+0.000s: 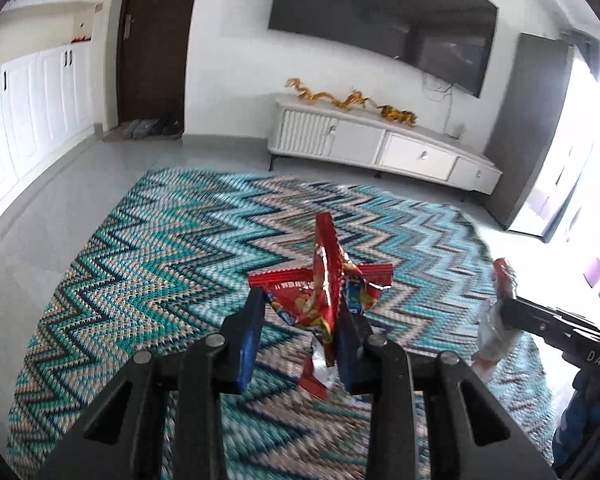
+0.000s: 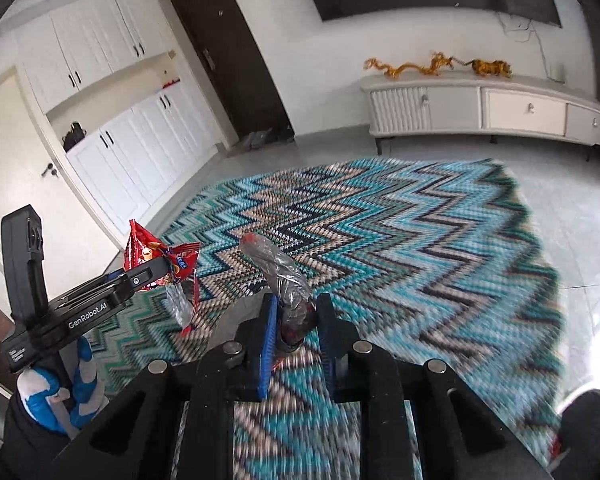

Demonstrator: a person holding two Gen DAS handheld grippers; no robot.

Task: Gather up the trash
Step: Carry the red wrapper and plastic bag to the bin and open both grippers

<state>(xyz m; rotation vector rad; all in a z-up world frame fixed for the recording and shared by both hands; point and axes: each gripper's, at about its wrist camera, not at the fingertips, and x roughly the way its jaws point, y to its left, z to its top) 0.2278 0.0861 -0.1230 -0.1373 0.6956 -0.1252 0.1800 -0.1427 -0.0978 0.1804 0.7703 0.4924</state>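
My left gripper (image 1: 304, 314) is shut on a crumpled red snack wrapper (image 1: 326, 276), which sticks up above the blue pads and trails a strip below them. In the right wrist view the same left gripper (image 2: 159, 270) shows at the left, holding the red wrapper (image 2: 151, 250) over the rug. My right gripper (image 2: 297, 312) is shut on a scrunched clear plastic wrapper (image 2: 277, 270) with a dark red lump low between the pads. From the left wrist view the right gripper (image 1: 506, 306) enters at the right edge with that clear wrapper (image 1: 494, 328) hanging from it.
A teal zigzag rug (image 1: 159, 264) covers the floor below both grippers. A white TV cabinet (image 1: 380, 144) stands along the far wall, beside a dark door (image 1: 151, 48) and white cupboards (image 2: 111, 160). A blue-and-white gloved hand (image 2: 59, 396) grips the left handle. A shoe (image 2: 588, 420) is at the lower right.
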